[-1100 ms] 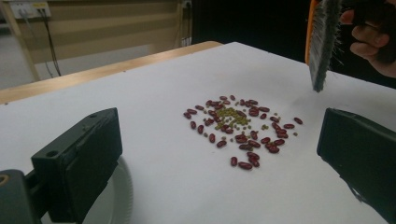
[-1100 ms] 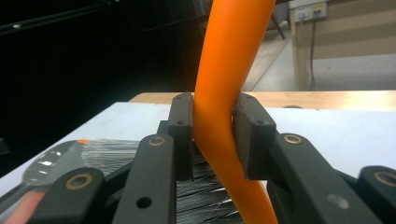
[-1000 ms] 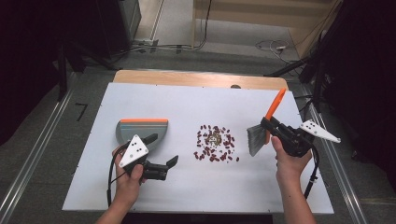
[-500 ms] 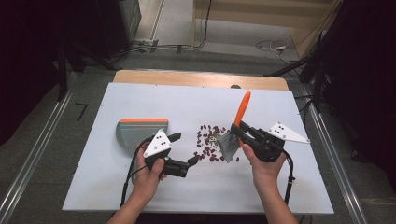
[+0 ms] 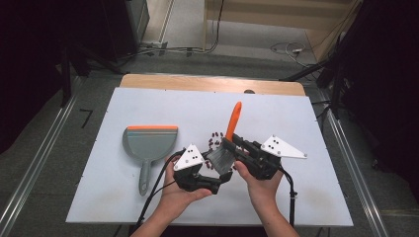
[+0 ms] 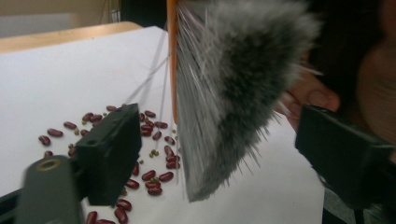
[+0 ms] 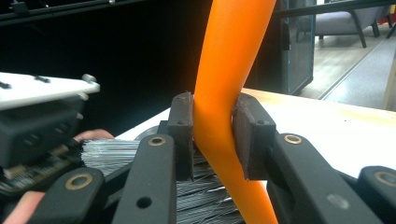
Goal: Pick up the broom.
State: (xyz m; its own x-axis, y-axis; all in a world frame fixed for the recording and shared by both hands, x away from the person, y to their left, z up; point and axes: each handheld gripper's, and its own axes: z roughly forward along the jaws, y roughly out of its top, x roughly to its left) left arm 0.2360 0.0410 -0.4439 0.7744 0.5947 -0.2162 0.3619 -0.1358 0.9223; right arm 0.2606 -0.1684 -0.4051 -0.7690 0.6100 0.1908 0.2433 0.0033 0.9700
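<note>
A hand brush with an orange handle (image 5: 233,120) and grey bristles (image 5: 220,162) is held tilted above the white table. My right gripper (image 5: 236,147) is shut on the handle (image 7: 224,93) just above the bristles. My left gripper (image 5: 221,177) points at the brush head from the left. Its jaws have just been closing and stand on either side of the bristles (image 6: 224,102), with gaps still showing at both pads, so the left gripper (image 6: 224,137) is open. Red beans (image 6: 154,175) lie scattered on the table beneath the brush.
A grey dustpan (image 5: 148,143) with an orange lip lies flat to the left of my hands, its handle toward the near edge. Part of the bean pile (image 5: 214,139) shows behind the grippers. Cables trail off the table's front edge.
Both hands have come together at the table's centre. The right gripper carried the brush leftward over the beans. The left gripper moved right, away from the dustpan, and now brackets the bristles.
</note>
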